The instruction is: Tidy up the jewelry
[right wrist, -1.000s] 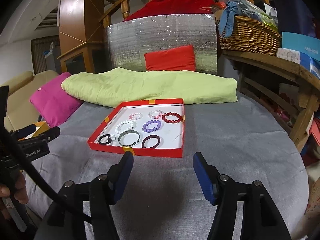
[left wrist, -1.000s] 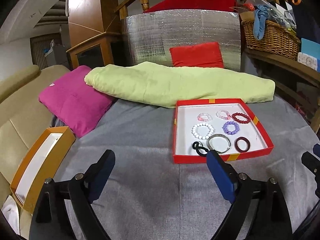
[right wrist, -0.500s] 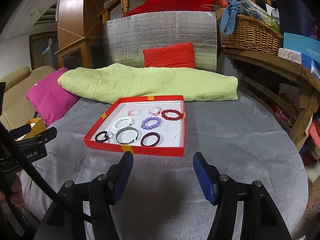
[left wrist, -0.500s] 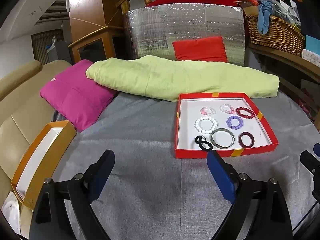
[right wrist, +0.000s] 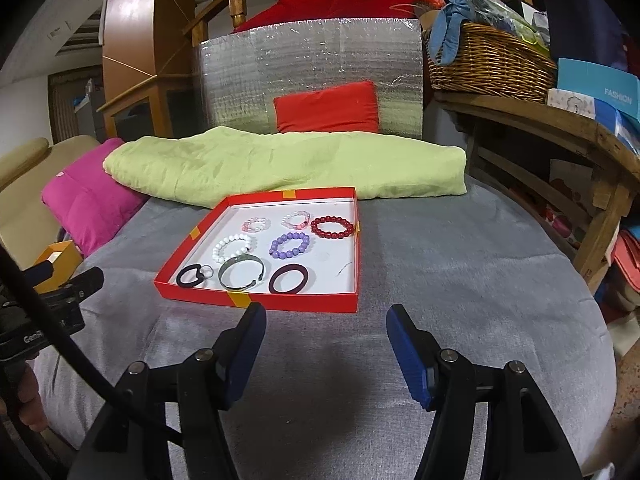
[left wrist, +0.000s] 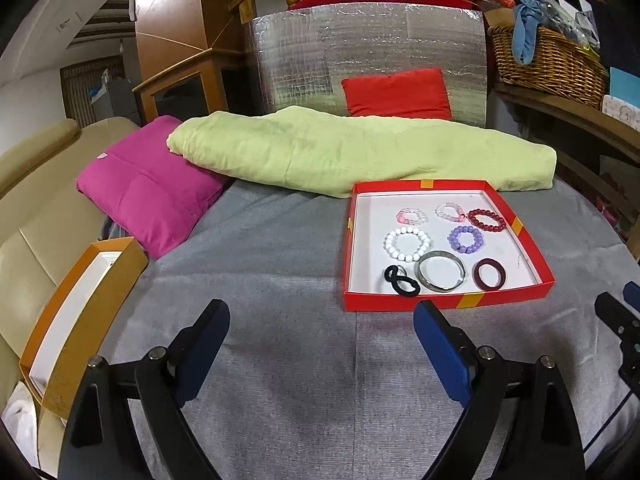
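My left gripper (left wrist: 320,344) hangs over the grey cover (left wrist: 280,264), jaws wide apart with nothing between them. My right gripper (right wrist: 324,340) hovers over the same cover with only bare cloth between its blue pads; its jaws are opening a little. The red tray (right wrist: 296,305) lies just past the right gripper's tips at 12 o'clock, and at about 1 o'clock from the left gripper. All the jewelry sits inside it on the white floor. Seen from the right wrist, the far row holds a pale pink bracelet (right wrist: 257,224) at 11 o'clock, a clear pink one (right wrist: 296,219) at 12 and a dark red bead bracelet (right wrist: 332,227) at 1. The middle row has a white bead bracelet (right wrist: 233,246) and a purple one (right wrist: 290,245). Nearest me lie a black hair tie (right wrist: 191,275), a metal bangle (right wrist: 241,272) and a maroon ring bangle (right wrist: 289,278). An orange box (left wrist: 80,320) stands open at 9 o'clock in the left view, at the cover's edge. A green quilt (left wrist: 360,152) lies touching the tray's far side.
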Motion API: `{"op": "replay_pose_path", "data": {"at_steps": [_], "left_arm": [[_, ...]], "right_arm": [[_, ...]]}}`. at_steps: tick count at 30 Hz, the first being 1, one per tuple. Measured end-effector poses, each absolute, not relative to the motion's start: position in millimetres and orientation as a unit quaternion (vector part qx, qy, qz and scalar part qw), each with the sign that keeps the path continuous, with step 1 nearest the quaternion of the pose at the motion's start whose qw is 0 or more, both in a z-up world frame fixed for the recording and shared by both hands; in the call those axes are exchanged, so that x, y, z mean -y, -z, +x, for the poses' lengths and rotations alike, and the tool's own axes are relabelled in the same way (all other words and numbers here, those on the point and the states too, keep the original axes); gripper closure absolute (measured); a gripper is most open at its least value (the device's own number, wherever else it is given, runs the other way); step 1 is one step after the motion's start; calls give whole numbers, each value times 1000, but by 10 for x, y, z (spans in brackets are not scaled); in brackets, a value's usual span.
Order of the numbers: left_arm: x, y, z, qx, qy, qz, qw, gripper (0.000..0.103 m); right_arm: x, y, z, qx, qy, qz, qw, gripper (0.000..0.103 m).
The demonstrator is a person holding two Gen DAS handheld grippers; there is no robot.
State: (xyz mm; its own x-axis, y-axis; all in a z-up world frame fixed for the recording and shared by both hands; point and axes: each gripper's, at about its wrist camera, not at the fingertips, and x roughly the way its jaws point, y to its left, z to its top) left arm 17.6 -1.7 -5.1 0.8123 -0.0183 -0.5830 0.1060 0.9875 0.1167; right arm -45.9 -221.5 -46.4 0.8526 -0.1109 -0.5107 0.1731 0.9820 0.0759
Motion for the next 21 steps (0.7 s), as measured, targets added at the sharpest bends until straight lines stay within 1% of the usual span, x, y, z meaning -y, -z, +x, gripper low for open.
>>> {"op": "replay_pose_path", "data": {"at_steps": [2, 21], "left_arm": [[17, 46, 178, -306, 36, 67, 949, 10], [-5, 63, 201, -313, 28, 60, 947, 10]], "right_arm": [[2215, 474, -445, -262, 76, 61, 960, 33], [2188, 495, -380, -261, 87, 57, 960, 32]]}}
